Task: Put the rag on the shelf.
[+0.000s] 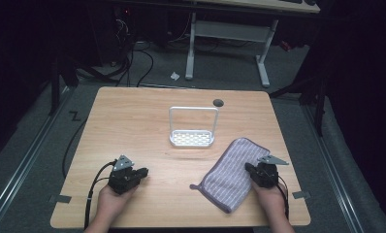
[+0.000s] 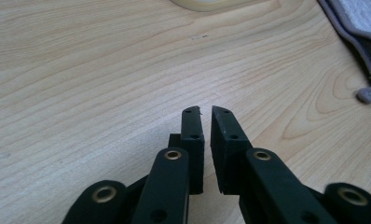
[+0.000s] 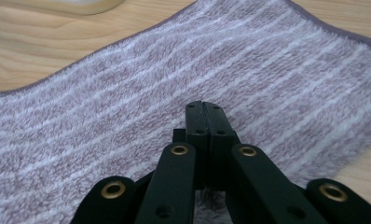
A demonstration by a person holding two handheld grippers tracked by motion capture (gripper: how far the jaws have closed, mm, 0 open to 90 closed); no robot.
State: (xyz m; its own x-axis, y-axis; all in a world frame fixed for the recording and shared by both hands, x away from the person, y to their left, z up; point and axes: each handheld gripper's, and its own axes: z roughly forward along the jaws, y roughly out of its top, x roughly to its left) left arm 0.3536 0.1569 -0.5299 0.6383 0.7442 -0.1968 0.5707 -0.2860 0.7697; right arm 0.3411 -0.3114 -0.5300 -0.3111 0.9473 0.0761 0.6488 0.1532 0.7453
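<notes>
Towel (image 1: pixel 232 173), rack (image 1: pixel 192 127); unlabelled.

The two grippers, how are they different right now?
The left gripper sits over bare wood of the table, while the right gripper sits over the striped purple towel. The left gripper's jaws stand a thin slit apart; the right gripper's jaws are pressed together, with nothing seen between them. Both are black, hand-held and low by the near edge.
</notes>
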